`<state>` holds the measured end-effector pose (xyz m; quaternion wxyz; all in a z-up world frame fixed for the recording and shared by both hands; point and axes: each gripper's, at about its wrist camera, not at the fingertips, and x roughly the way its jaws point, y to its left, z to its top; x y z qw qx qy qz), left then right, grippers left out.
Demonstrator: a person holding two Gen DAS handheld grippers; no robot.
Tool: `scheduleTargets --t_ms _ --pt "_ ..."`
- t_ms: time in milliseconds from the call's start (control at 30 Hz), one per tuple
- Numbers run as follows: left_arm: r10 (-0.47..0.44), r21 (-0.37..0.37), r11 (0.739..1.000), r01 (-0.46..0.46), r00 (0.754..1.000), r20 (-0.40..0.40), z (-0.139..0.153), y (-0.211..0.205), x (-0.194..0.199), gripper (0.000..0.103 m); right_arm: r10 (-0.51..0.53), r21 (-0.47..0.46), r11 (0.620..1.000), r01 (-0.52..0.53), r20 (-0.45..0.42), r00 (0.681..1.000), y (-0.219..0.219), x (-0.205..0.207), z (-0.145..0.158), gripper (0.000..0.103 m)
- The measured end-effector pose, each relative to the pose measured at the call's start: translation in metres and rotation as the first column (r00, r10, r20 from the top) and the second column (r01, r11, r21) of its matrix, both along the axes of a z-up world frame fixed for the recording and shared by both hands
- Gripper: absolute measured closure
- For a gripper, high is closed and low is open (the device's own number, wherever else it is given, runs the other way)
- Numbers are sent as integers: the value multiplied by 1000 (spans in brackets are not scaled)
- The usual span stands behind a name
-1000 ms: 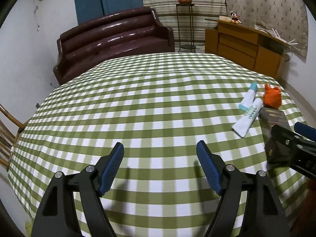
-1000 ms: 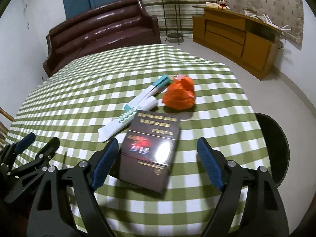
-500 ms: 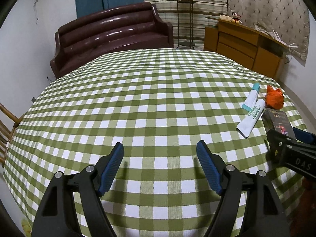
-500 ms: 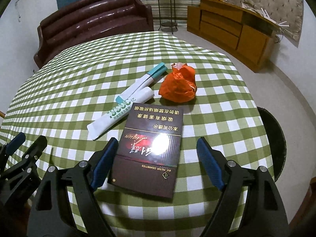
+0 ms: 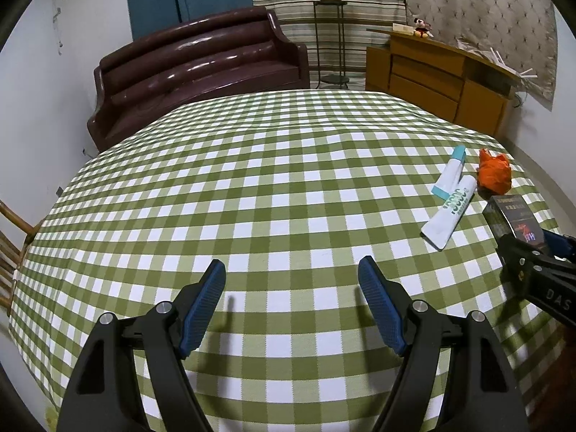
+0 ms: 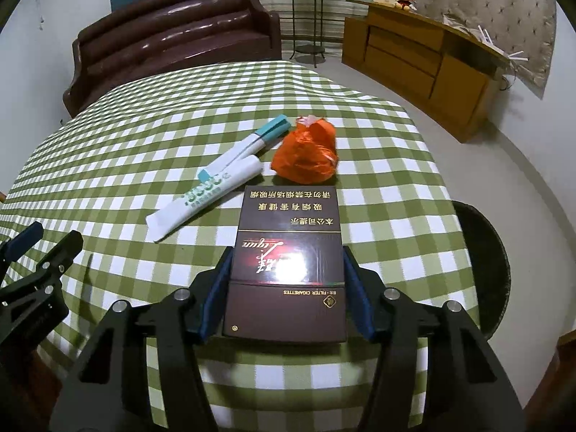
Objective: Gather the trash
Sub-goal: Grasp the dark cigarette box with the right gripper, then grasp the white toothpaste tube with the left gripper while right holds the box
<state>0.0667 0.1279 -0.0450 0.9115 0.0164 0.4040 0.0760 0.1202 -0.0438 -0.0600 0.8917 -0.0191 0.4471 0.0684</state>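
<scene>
A dark brown cigarette box (image 6: 286,262) lies on the green checked tablecloth (image 6: 126,151) near the table's right edge. My right gripper (image 6: 288,252) straddles it, its jaws closing, and the blue pads (image 6: 219,288) touch the box's two long sides. Just beyond the box are a crumpled orange bag (image 6: 306,154), a white tube (image 6: 205,198) and a teal-capped tube (image 6: 252,144). My left gripper (image 5: 291,262) hovers open over bare cloth, well left of the box (image 5: 514,219).
A black round bin (image 6: 482,266) stands on the floor right of the table. A dark red sofa (image 5: 194,68) and a wooden cabinet (image 5: 442,79) stand behind it. A wooden chair (image 5: 10,252) shows at the left edge.
The right gripper's jaws have narrowed from wide apart onto the cigarette box's sides, and the box now sits deeper between them. The left gripper stays open and nearly still.
</scene>
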Motion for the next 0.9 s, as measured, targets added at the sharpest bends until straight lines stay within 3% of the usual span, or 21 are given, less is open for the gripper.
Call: scheduleTargets --t_ms 900 --pt "-145 -24 989 145 989 -7 9 -59 35 29 -60 -18 998 60 31 998 -67 10 -1 48"
